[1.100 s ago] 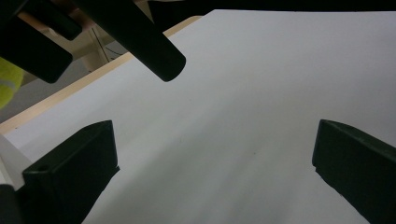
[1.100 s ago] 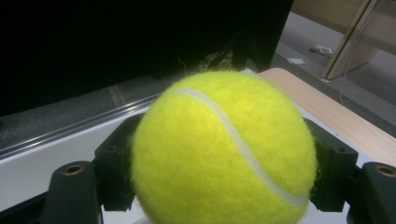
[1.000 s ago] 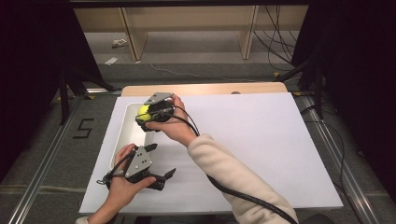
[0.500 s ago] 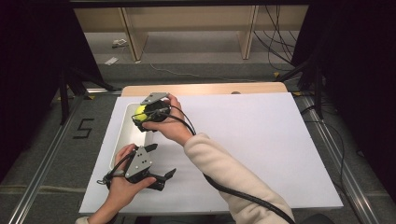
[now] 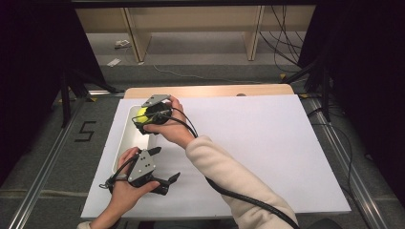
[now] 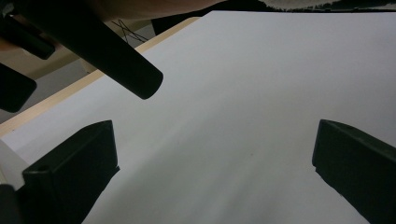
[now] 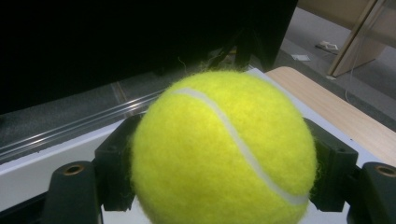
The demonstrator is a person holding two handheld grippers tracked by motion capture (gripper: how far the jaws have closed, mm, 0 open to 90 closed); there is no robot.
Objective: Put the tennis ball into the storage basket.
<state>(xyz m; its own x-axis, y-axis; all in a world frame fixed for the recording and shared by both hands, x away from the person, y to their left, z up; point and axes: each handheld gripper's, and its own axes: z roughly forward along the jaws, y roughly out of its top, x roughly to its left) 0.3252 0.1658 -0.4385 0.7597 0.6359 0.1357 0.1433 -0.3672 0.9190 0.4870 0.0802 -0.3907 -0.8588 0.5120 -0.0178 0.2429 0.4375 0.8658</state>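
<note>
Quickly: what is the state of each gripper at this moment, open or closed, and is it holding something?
Left gripper: open, holding nothing, above the white sheet.
Right gripper: closed on the tennis ball, over the white tray.

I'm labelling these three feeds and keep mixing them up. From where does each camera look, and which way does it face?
High view: above the near table edge, facing forward and down; both forearms, left gripper, right gripper over a white tray.
Left gripper view: rides the left gripper, facing across the white sheet; own jaws wide apart.
Right gripper view: rides the right gripper, facing the clamped tennis ball.
Shared: ball in high and right gripper views.
</note>
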